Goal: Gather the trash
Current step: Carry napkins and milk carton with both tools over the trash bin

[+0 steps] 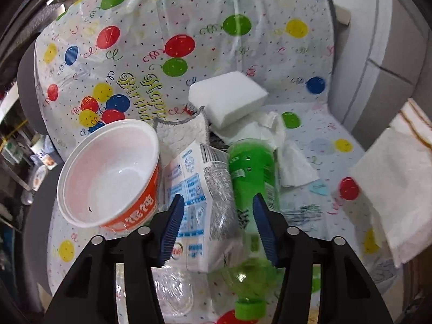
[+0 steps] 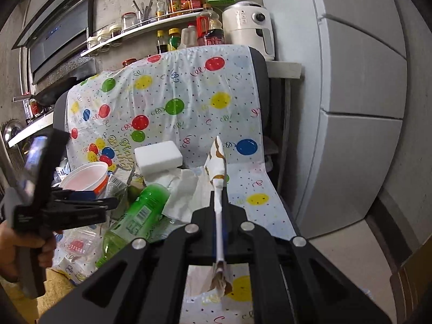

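Note:
A pile of trash lies on a chair covered with a balloon-print sheet (image 1: 216, 40). In the left wrist view I see an orange and white paper bowl (image 1: 110, 172), a blue and white carton (image 1: 194, 202), a green plastic bottle (image 1: 251, 183), a white sponge block (image 1: 226, 97), crumpled tissues (image 1: 291, 162) and a clear plastic cup (image 1: 175, 294). My left gripper (image 1: 218, 226) is open, its blue fingers straddling the carton and bottle. My right gripper (image 2: 220, 216) is shut on a brown-stained white paper napkin (image 2: 217, 159), also at the right edge of the left wrist view (image 1: 391, 183).
A grey refrigerator (image 2: 364, 108) stands to the right of the chair. Behind the chair a shelf (image 2: 151, 27) holds bottles and jars, with a white appliance (image 2: 248, 24) beside it. A range hood (image 2: 56, 29) and stove are at the left.

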Demonstrator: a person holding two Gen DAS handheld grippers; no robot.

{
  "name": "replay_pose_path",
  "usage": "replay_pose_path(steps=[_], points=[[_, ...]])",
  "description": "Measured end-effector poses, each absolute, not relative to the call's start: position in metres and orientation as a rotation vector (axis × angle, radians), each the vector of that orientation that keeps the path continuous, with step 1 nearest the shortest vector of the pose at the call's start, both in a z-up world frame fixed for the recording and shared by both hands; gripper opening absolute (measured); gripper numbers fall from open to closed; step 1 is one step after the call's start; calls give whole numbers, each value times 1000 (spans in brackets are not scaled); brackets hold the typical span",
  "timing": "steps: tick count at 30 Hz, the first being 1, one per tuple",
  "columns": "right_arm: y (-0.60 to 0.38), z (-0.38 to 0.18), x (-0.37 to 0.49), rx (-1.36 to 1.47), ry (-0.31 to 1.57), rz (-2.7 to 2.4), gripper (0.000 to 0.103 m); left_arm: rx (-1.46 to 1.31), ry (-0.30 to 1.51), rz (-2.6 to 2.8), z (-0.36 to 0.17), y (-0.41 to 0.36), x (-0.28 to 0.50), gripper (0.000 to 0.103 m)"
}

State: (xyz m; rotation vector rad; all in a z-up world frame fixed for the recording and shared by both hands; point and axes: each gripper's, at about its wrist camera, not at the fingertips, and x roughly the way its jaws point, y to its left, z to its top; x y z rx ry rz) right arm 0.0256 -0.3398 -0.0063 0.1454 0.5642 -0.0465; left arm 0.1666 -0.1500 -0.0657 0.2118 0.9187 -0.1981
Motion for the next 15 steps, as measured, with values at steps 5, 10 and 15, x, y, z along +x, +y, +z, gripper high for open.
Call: replay_pose_path(steps=[5, 10, 15], points=[[-342, -9, 28, 166, 568, -46, 3, 294, 948, -131, -81, -157, 181, 42], [-340, -5, 23, 176, 552, -46, 3, 241, 881, -162, -58, -140, 171, 26], [-339, 6, 17, 197, 520, -37, 3, 94, 765, -263, -11, -104, 140, 26]])
